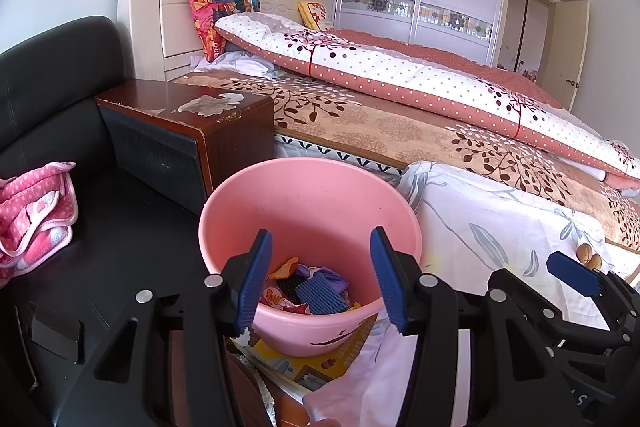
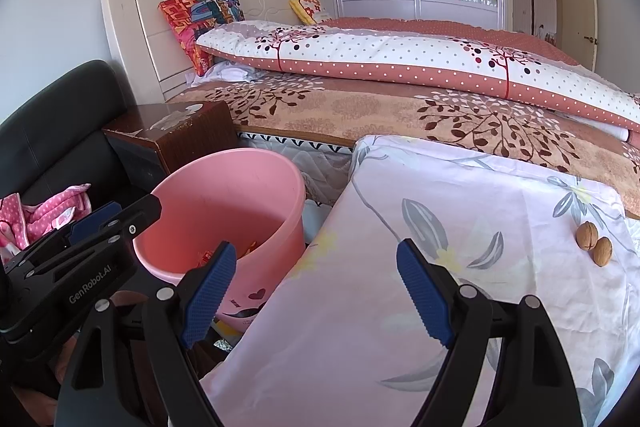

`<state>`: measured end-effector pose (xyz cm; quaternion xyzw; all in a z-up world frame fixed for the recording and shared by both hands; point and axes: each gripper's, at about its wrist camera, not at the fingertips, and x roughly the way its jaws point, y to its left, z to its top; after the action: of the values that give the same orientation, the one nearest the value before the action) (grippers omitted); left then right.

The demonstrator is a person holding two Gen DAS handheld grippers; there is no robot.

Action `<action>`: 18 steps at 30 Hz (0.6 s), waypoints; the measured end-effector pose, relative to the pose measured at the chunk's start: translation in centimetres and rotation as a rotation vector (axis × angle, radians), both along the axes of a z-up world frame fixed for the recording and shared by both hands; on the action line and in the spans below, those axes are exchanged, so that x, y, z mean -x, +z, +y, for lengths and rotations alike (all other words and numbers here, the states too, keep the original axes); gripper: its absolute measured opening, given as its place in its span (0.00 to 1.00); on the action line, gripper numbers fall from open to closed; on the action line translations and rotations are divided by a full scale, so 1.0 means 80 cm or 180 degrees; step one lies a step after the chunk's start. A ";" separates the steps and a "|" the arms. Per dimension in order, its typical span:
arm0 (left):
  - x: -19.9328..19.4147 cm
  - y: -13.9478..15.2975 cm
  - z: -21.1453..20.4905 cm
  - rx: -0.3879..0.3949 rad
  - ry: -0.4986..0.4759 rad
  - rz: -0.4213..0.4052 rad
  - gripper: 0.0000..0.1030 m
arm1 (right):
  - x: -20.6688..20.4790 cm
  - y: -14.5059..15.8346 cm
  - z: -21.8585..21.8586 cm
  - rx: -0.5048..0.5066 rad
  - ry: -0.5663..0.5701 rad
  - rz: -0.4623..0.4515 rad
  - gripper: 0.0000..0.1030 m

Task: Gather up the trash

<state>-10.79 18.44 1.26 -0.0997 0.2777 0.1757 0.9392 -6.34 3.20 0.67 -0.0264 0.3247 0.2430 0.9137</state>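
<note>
A pink bucket (image 1: 310, 211) stands beside the bed and holds several colourful wrappers and scraps (image 1: 308, 287). My left gripper (image 1: 320, 279) is open and empty, just above the bucket's near rim. The bucket also shows in the right wrist view (image 2: 224, 203), left of a surface covered by a floral cloth (image 2: 420, 267). Two walnuts (image 2: 594, 241) lie on that cloth at the right; they also show in the left wrist view (image 1: 588, 255). My right gripper (image 2: 320, 293) is open and empty above the cloth, well left of the walnuts.
A dark wooden nightstand (image 1: 188, 123) stands behind the bucket. A black sofa (image 1: 60, 99) at the left holds a pink dotted cloth (image 1: 36, 211). The bed (image 1: 400, 99) with quilt and pillows lies behind. A yellow book (image 1: 304, 363) lies under the bucket.
</note>
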 end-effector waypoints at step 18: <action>0.000 0.000 0.000 -0.0005 0.0000 0.0004 0.50 | 0.000 -0.004 0.001 0.0011 0.0005 0.0014 0.79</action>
<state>-10.78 18.42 1.27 -0.0988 0.2782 0.1760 0.9391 -6.36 3.24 0.38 -0.0277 0.3270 0.2432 0.9128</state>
